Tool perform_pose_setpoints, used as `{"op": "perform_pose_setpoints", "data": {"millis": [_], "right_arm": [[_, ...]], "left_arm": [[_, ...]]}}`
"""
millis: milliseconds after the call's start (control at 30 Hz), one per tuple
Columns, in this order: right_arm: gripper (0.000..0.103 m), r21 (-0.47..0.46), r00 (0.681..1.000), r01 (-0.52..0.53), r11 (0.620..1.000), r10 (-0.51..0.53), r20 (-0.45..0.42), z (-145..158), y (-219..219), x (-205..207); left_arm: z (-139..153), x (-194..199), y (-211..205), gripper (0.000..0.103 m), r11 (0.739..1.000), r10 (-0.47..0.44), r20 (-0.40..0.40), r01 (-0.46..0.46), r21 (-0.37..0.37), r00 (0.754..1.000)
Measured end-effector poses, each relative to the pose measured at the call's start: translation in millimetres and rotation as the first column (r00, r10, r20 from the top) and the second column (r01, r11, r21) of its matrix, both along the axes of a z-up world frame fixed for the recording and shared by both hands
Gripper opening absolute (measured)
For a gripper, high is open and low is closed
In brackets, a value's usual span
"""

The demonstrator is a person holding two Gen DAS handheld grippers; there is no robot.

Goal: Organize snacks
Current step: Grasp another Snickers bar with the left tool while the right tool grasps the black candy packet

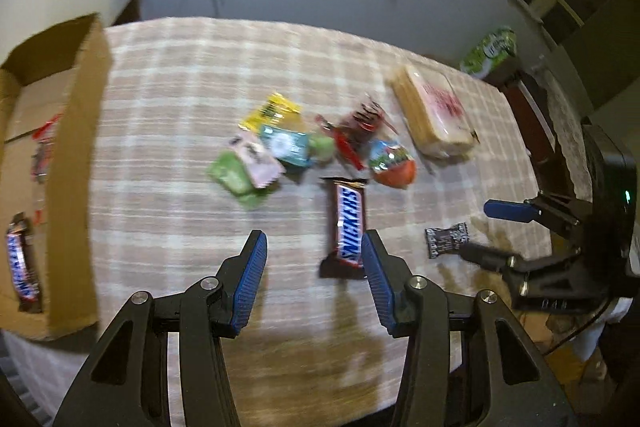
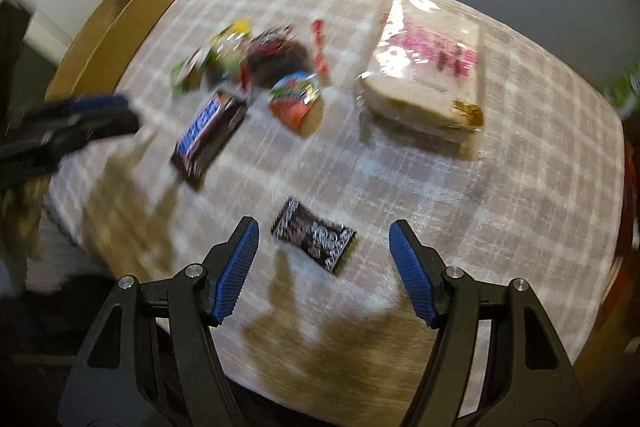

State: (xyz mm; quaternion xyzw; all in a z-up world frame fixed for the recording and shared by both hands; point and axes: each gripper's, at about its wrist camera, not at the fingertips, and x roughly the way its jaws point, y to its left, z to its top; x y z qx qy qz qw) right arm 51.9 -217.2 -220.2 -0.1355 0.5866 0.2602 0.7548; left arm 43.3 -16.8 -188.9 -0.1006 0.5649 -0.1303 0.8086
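Bench (image 1: 192, 75): covered with a beige plaid cloth; it carries the box and all the loose snacks.
Cardboard box (image 1: 76, 155): open-topped, standing at the bench's left edge; inside lie a Snickers bar (image 1: 22, 267) and a red-ended wrapper, too blurred to name.
Wafer pack (image 2: 428, 75): the largest loose snack, clear wrap with pink print, lying flat toward the far right corner of the bench.
Left gripper (image 1: 314, 245): jaws wide and holding nothing, above the near edge of the bench; its right jaw overlaps the near end of the loose bar in the left wrist view, contact unclear.
Right gripper (image 2: 324, 233): jaws wide and holding nothing, above the near right part of the bench, the black wrapper just ahead and between them.
Loose Snickers bar (image 1: 347, 227): brown, lying lengthwise near the middle of the bench, just nearer than the pile.
Snack pile (image 1: 280, 143): small packets bunched at the bench's middle: yellow, teal, pink and green ones touching or overlapping.
Red and dark packet (image 1: 360, 131): at the pile's right side, crumpled, print unreadable.
Egg-shaped sweet (image 1: 392, 163): orange-red lower half, printed top, just right of the loose bar's far end.
Black wrapper (image 2: 314, 241): small, white print, lying alone near the bench's near edge, well apart from the pile.
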Motion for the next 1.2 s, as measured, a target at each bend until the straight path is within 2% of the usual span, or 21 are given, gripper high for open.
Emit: {"op": "perform_pose_setpoints", "data": {"millis": [133, 200, 433, 500, 733, 967, 1067, 1200], "right_arm": [[0.067, -0.059, 0.987, -0.157, 0.986, 0.159, 0.025, -4, 12, -6], [0.057, -0.079, 0.975, -0.217, 0.973, 0.219, 0.022, -7, 15, -9], [0.05, -0.133, 0.935, -0.351, 0.927, 0.353, -0.006, -22, 30, -10], [0.046, -0.144, 0.929, -0.369, 0.918, 0.371, -0.015, -26, 32, -10], [0.046, -0.128, 0.919, -0.391, 0.912, 0.393, -0.003, -25, 32, -6], [0.046, -0.118, 0.909, -0.414, 0.902, 0.416, -0.01, -27, 43, 2], [0.032, -0.093, 0.91, -0.413, 0.906, 0.413, -0.014, -24, 45, 1], [0.029, -0.091, 0.916, -0.401, 0.912, 0.402, -0.004, -32, 51, -2]], "left_arm": [[-10, 6, -11, 0.045, 1.0, -0.016, -0.031, 0.016, -0.015, 0.999], [-15, 8, -15, 0.045, 1.0, -0.019, -0.045, 0.019, -0.013, 0.999], [-25, 12, -26, 0.044, 0.999, -0.036, -0.064, 0.037, 0.003, 0.997], [-27, 15, -29, 0.044, 0.999, -0.038, -0.067, 0.039, 0.008, 0.997], [-36, 23, -35, 0.043, 0.998, -0.044, -0.075, 0.046, 0.034, 0.996], [-43, 27, -44, 0.029, 0.997, -0.054, -0.078, 0.058, 0.043, 0.995], [-44, 29, -48, 0.027, 0.997, -0.055, -0.073, 0.058, 0.05, 0.996], [-45, 31, -51, 0.027, 0.997, -0.055, -0.063, 0.059, 0.058, 0.996]]}}
